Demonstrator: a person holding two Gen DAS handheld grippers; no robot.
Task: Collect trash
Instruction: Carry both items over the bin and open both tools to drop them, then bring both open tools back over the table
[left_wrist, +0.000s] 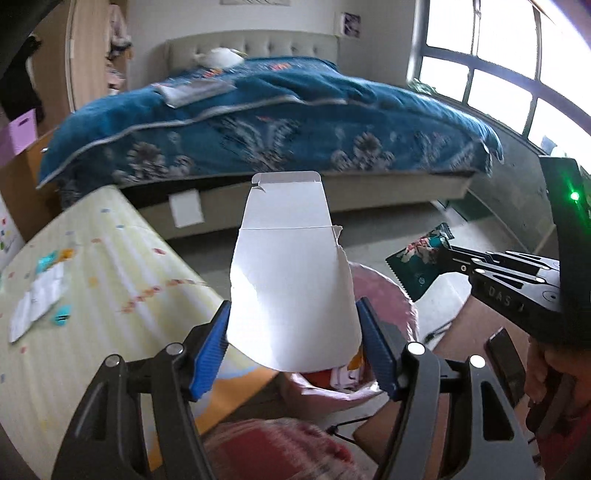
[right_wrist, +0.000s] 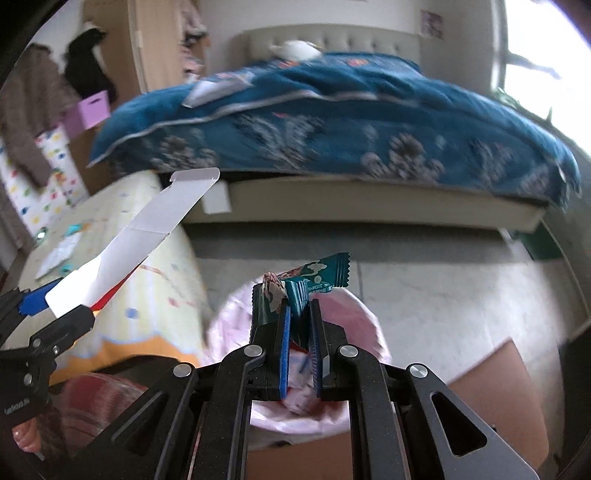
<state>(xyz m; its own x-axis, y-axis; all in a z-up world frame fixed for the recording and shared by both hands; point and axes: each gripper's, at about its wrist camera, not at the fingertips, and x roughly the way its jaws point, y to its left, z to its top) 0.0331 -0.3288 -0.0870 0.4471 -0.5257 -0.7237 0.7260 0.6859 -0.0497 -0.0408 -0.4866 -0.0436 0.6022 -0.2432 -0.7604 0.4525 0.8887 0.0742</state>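
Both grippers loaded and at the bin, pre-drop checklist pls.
1. Left gripper shut on the white flattened carton: ok.
2. Right gripper shut on the teal snack wrapper: ok.
3. Wrapper over the pink-lined trash bin opening: ok.
4. Carton above the bin: cannot tell, it hides most of the bin in the left wrist view.
5. Room left in the bin: cannot tell, some trash already inside.
6. Table cleared: not ok, paper scraps remain.

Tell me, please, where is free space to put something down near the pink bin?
Bare grey floor lies between the bed and the pink-lined bin. The yellow tabletop is free near its bin-side edge; papers clutter its far-left end. Both claws crowd the space above the bin.
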